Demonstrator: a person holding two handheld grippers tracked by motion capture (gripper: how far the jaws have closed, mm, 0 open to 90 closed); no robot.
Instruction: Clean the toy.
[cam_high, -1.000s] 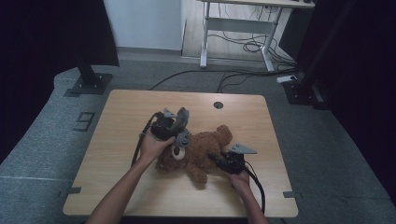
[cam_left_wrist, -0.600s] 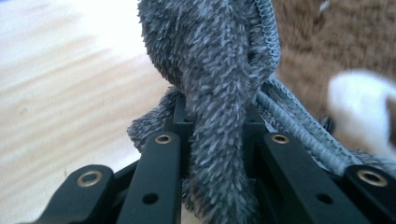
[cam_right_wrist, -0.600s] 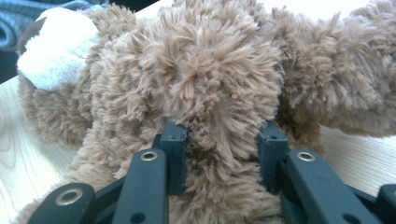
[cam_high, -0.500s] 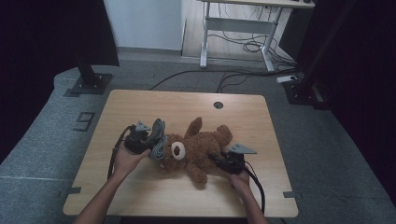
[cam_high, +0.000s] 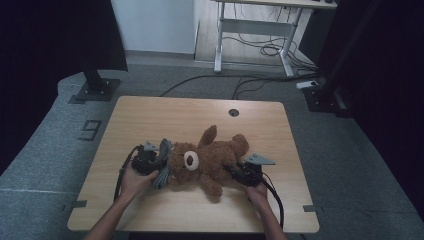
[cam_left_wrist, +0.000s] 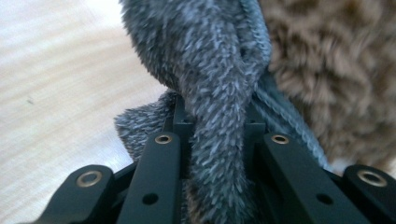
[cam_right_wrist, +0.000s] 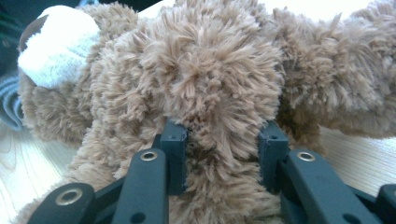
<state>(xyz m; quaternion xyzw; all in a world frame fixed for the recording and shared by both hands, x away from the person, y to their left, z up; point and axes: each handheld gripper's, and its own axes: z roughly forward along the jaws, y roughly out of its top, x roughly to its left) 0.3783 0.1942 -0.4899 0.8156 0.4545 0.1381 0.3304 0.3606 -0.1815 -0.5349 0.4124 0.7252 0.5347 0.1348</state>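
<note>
Compared with the view one second earlier, the left gripper (cam_high: 159, 165) has moved from above the teddy bear's (cam_high: 210, 160) head to the table (cam_high: 150, 115) at the bear's left, and sits lower. The grey cloth (cam_high: 163, 170) has travelled with it. The right gripper (cam_high: 235, 172) and the bear are in the same place as before.

Left gripper: the jaws are closed on a fold of the grey cloth. In the left gripper view the fleecy cloth (cam_left_wrist: 210, 93) is pinched between the two black jaws, and the bear's brown fur (cam_left_wrist: 336, 70) lies directly behind it.

Right gripper: the jaws grip the bear. In the right gripper view a thick tuft of brown plush (cam_right_wrist: 219, 93) is clamped between them, with the white muzzle (cam_right_wrist: 56, 46) at upper left.

The table is a light wood top with rounded corners and a cable port (cam_high: 233, 112) near its far edge. It stands on grey carpet (cam_high: 350, 150). Beyond it are cables on the floor, a white-framed desk (cam_high: 250, 30) and dark curtains at both sides.

The bear lies on its back in the near half of the table, between the two grippers. Its long axis runs roughly left to right across the table, head toward the left gripper, legs toward the right. One limb (cam_high: 208, 135) points toward the far edge, another toward the near edge. The cloth touches the head's left side.
</note>
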